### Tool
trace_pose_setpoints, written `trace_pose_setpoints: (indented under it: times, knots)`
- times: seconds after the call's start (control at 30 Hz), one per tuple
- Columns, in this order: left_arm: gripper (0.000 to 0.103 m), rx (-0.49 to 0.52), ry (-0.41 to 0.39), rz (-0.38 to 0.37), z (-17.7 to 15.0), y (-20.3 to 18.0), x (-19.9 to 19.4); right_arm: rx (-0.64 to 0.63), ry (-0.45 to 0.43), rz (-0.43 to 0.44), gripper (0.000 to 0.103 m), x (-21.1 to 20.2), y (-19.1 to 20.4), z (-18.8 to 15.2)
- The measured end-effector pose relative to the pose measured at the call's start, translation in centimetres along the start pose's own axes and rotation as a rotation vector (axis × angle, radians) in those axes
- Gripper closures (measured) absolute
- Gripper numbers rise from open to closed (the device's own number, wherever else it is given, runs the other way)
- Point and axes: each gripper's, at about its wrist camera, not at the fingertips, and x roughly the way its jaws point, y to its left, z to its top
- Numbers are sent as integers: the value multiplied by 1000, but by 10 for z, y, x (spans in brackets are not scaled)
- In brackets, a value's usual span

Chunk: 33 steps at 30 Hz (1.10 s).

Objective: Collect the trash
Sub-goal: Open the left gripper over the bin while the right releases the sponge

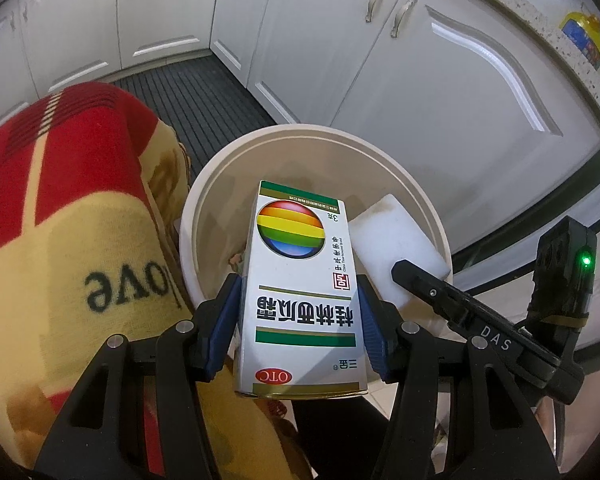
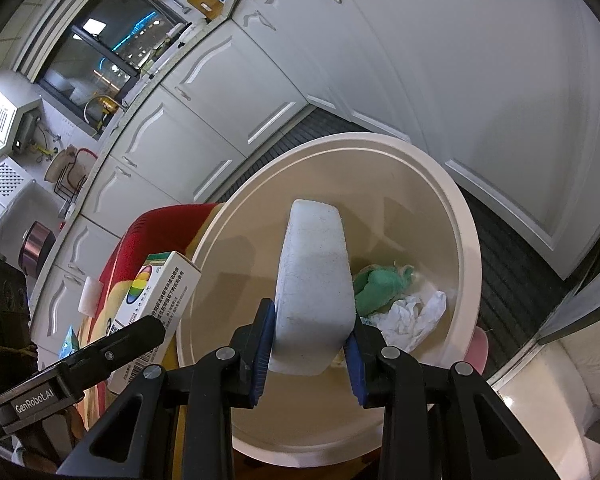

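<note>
Left claw (image 1: 300, 312): clamped on the medicine box (image 1: 300, 280), blue pads pressing its two long sides; seen from the left wrist, the box runs from 6 o'clock up toward 12 o'clock, far end over the bin.
Medicine box: white carton with green bands, a rainbow ball and a red OTC mark; in the right wrist view it shows at 9 o'clock of the bin, tilted over the rim.
Right claw (image 2: 310, 344): closed narrow on the white foam block (image 2: 314, 280), pads on both its sides.
White foam block: stands up from the claw toward 12 o'clock, held above the bin's opening; in the left wrist view it sits at 3 o'clock of the box, just beside it.
Bin (image 2: 466, 216): round, cream, open; both held items hang over its mouth.
Bin contents: green cloth (image 2: 380, 284) and crumpled white paper (image 2: 414, 316), touching each other, at 3 o'clock of the foam block in the right wrist view.
Blanket (image 1: 72, 216): red and yellow fabric with the word "love", at 9 o'clock of the bin, touching its outer wall.
Cabinets (image 1: 440, 80): white doors with metal handles, at 12 o'clock beyond the bin.
Floor mat (image 1: 196, 96): dark and ribbed, between bin and cabinets.
</note>
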Motion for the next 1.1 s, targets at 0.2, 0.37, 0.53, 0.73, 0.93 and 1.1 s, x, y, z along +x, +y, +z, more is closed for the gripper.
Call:
trace_pose_setpoints:
  times: [0.2, 0.37, 0.53, 0.73, 0.93, 1.1]
  knots:
    - [47, 4, 11, -3, 2, 0, 3, 29, 5, -13, 71, -1, -4, 2]
    - [43, 3, 10, -23, 2, 0, 3, 34, 5, -15, 70, -2, -3, 4]
    - [38, -1, 10, -38, 2, 0, 1, 45, 7, -18, 69, -3, -4, 2]
    - [37, 0, 6, -22, -1, 0, -5, 51, -1, -19, 54, -7, -1, 1]
    - [37, 26, -24, 33, -7, -3, -20, 28, -2, -19, 54, -12, 11, -2]
    - [37, 42, -53, 58, -12, -3, -37, 11, -1, -30, 53, -19, 24, -5]
